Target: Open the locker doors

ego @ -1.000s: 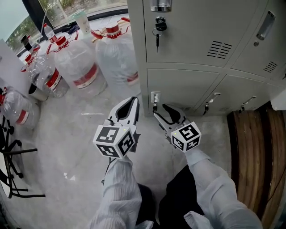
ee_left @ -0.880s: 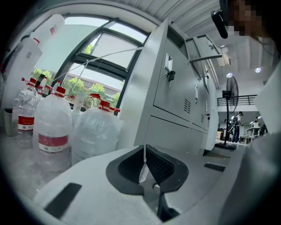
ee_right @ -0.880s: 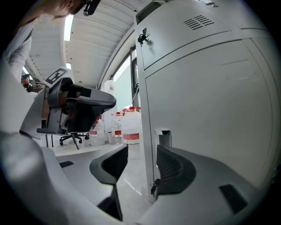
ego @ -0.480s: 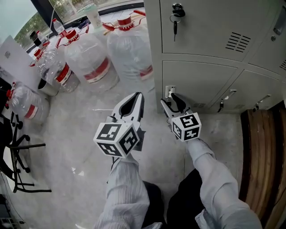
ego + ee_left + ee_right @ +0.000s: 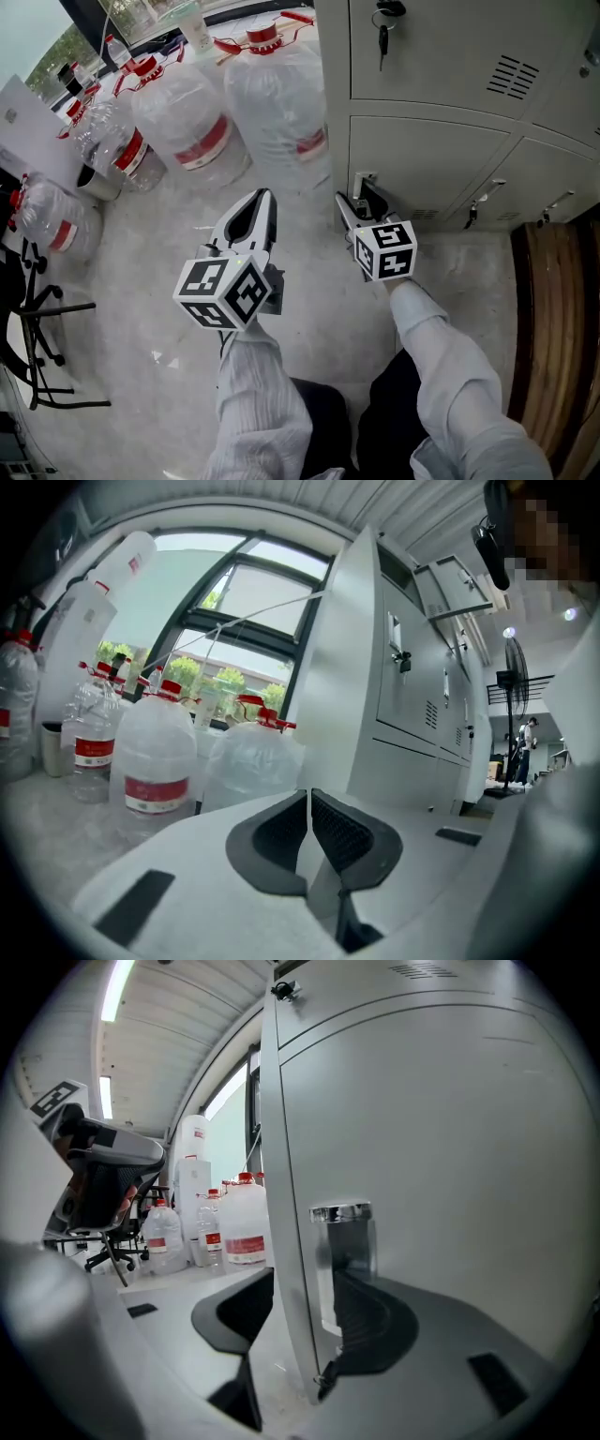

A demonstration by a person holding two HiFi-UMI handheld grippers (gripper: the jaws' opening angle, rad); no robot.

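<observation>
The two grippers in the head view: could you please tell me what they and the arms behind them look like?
Both the left gripper and the right gripper have white, tapering jaws lined with dark ribbed pads. Each carries a white cube printed with black square markers. The person wears pale, finely striped long sleeves.

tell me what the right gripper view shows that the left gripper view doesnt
Only the right gripper view: the right gripper, jaws apart either side of the edge of a locker door, its chrome handle, and an office chair. Only the left gripper view: the left gripper shut on nothing, and a standing fan. Both: water jugs and grey lockers.
</observation>
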